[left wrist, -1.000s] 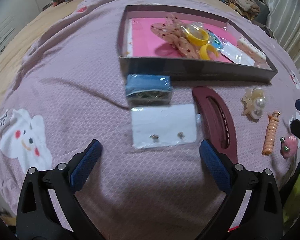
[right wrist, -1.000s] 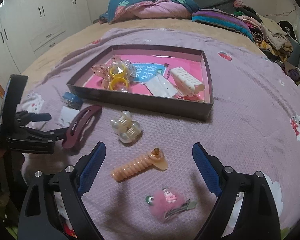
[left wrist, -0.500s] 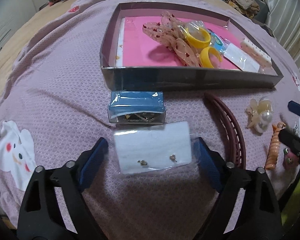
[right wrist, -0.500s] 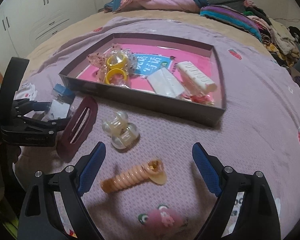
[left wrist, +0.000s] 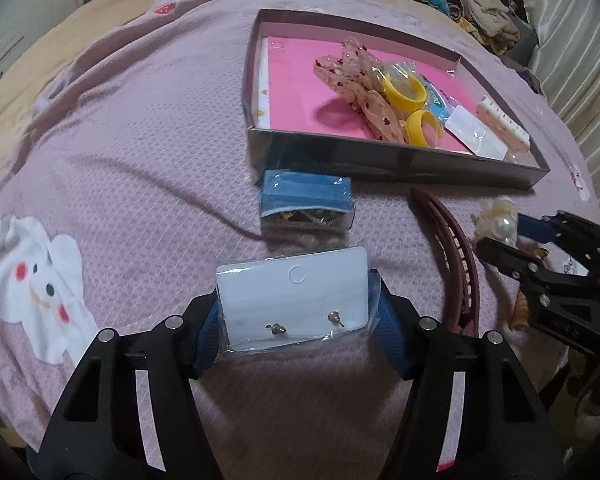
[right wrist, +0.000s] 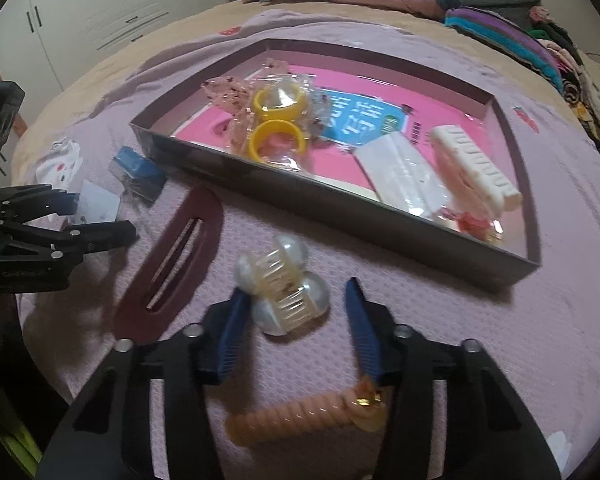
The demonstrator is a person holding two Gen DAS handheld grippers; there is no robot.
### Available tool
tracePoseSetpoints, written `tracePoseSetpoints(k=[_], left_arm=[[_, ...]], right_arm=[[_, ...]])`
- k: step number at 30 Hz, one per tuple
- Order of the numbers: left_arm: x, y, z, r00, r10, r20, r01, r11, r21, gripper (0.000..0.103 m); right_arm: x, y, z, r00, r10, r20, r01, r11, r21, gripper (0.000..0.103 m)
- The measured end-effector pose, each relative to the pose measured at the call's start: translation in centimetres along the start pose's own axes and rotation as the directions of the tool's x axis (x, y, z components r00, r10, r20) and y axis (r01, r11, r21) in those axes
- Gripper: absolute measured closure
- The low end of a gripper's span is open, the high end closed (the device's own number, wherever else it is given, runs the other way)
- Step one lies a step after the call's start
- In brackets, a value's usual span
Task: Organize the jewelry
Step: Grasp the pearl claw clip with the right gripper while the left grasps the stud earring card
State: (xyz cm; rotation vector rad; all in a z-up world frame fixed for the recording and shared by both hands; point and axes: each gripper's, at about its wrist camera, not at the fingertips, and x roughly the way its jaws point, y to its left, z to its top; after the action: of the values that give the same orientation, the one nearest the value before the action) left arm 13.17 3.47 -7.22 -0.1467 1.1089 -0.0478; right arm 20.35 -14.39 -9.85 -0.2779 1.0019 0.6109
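Now left gripper jaws grasping earring card; right gripper jaws closing, seemingly unclenched around pearl clip

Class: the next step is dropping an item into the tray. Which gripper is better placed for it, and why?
Left. The left gripper already clamps the earring card; the right gripper has a gap beside the pearl claw clip. Tray lies ahead.
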Motion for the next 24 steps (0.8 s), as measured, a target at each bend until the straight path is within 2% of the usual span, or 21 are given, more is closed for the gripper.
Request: tracePoseSetpoints(k=[12, 24], left_arm=[[-3.8, 0.4, 0.0, 0.998, -0.011, 0.064, 0.012, 1.0, -0.017, 0.047], [-6.0, -2.5, 2.5, 0.99, -0.038, 0.134, 0.034, 0.999, 0.029, 0.047]], right_arm=[[-3.1, 0.1, -1.2, 0.997, 0.05, 0.066, -0.054, 0.996, 0.068, 0.067], [-8.5, -2.0, -2.9, 0.986, 0.016, 0.168, -0.041, 0.988, 0.148, 0.067]])
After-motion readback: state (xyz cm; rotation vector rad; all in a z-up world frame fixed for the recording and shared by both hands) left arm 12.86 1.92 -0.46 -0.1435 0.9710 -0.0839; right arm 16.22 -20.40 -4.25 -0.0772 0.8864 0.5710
